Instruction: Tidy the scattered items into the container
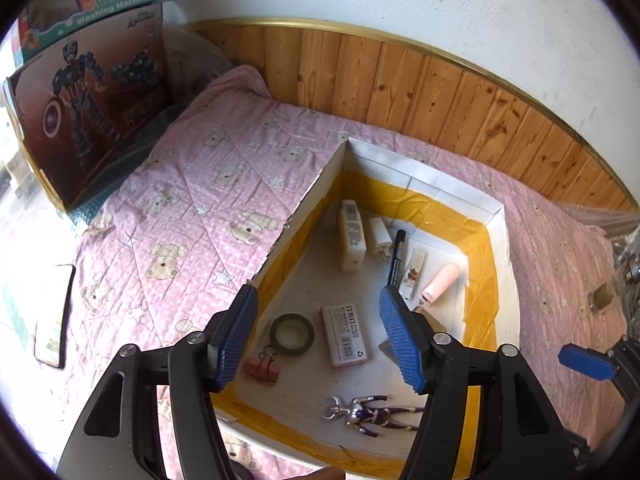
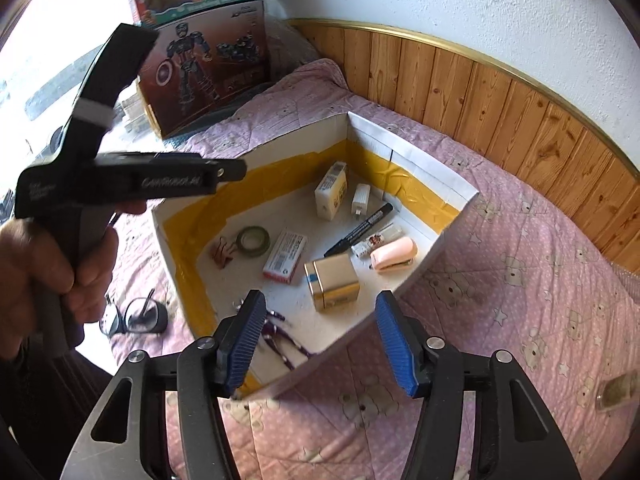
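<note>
A white box (image 1: 440,184) lined with yellow tape sits on the pink bear quilt. Inside it lie a tape roll (image 1: 292,330), a staples box (image 1: 346,336), a binder clip (image 1: 262,368), a purple figure (image 1: 368,410), a marker (image 1: 396,258) and a pink stapler (image 1: 438,284). The right wrist view also shows a gold tin (image 2: 334,284) in the box (image 2: 420,168). My left gripper (image 1: 318,296) hangs open and empty over the box's left side. My right gripper (image 2: 320,296) is open and empty above the near corner.
Glasses (image 2: 136,318) lie on the quilt left of the box, and a dark flat phone-like item (image 1: 54,320) lies further left. A small glass object (image 2: 616,392) rests on the quilt at the right. Toy cartons (image 1: 92,92) stand at the back left; wood panelling (image 1: 440,92) runs behind.
</note>
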`<action>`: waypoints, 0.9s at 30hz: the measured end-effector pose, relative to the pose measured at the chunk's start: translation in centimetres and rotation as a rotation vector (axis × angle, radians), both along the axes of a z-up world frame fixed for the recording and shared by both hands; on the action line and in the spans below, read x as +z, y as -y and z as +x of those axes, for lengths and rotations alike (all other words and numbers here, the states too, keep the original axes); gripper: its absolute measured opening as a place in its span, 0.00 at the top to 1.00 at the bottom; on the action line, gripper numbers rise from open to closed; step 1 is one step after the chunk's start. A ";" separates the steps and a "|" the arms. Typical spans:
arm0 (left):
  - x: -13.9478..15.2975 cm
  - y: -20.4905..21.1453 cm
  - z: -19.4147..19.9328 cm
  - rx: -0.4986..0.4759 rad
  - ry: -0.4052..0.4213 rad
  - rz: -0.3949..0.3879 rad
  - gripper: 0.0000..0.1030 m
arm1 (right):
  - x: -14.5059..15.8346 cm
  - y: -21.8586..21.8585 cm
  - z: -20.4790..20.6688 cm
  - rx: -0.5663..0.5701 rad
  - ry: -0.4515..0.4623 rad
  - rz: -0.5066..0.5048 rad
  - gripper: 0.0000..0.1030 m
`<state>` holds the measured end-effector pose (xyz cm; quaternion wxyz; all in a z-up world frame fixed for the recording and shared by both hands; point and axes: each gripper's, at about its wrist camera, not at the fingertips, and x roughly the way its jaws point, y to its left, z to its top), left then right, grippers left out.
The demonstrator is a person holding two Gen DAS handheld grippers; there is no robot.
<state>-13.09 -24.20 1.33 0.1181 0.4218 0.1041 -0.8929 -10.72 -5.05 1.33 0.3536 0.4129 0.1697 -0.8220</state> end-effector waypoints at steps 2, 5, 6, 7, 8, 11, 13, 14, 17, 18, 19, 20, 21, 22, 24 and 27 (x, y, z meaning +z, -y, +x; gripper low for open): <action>0.0 -0.6 0.3 -0.012 0.000 -0.013 0.33 | -0.1 -0.4 1.0 0.013 -0.011 0.003 0.40; -0.1 -2.1 1.0 -0.032 0.009 -0.065 0.33 | -0.3 -0.9 2.6 0.033 -0.030 0.008 0.39; 0.0 -2.6 1.2 -0.041 0.008 -0.086 0.32 | -0.4 -1.1 3.1 0.040 -0.034 0.008 0.39; 0.0 -3.2 1.5 -0.051 0.005 -0.102 0.32 | -0.5 -1.3 3.4 0.044 -0.040 0.008 0.39; 0.1 -3.6 1.8 -0.056 -0.001 -0.115 0.32 | -0.5 -1.5 3.9 0.047 -0.051 0.008 0.38; 0.3 -4.4 2.5 -0.052 -0.017 -0.151 0.23 | -0.7 -2.3 4.8 0.045 -0.072 -0.013 0.37; 0.2 -4.5 2.9 -0.045 -0.019 -0.146 0.20 | -0.8 -3.1 5.2 0.021 -0.084 -0.058 0.35; 0.1 -4.5 3.1 -0.043 -0.016 -0.140 0.20 | -1.0 -3.7 5.2 0.003 -0.080 -0.090 0.34; 0.1 -4.4 3.7 -0.038 -0.024 -0.116 0.20 | -2.0 -4.0 5.1 -0.015 -0.048 -0.101 0.34; 0.2 -4.3 3.9 -0.036 -0.032 -0.103 0.19 | -2.2 -3.8 5.2 -0.003 -0.052 -0.084 0.34; 0.4 -4.2 4.1 -0.037 -0.040 -0.090 0.19 | -2.2 -3.7 5.4 0.007 -0.066 -0.074 0.34; 0.6 -4.2 4.4 -0.042 -0.053 -0.072 0.19 | -2.2 -3.5 5.6 0.017 -0.081 -0.068 0.34; 0.8 -4.3 4.6 -0.047 -0.069 -0.058 0.19 | -2.1 -3.4 5.7 0.026 -0.087 -0.067 0.34; 1.1 -4.4 4.8 -0.049 -0.083 -0.057 0.19 | -2.1 -3.4 5.8 0.033 -0.086 -0.071 0.34; 1.5 -4.8 5.0 -0.051 -0.097 -0.076 0.19 | -2.2 -3.4 5.9 0.039 -0.081 -0.077 0.34; 1.6 -5.6 4.9 -0.062 -0.098 -0.094 0.19 | -2.6 -3.5 5.7 0.037 -0.070 -0.074 0.34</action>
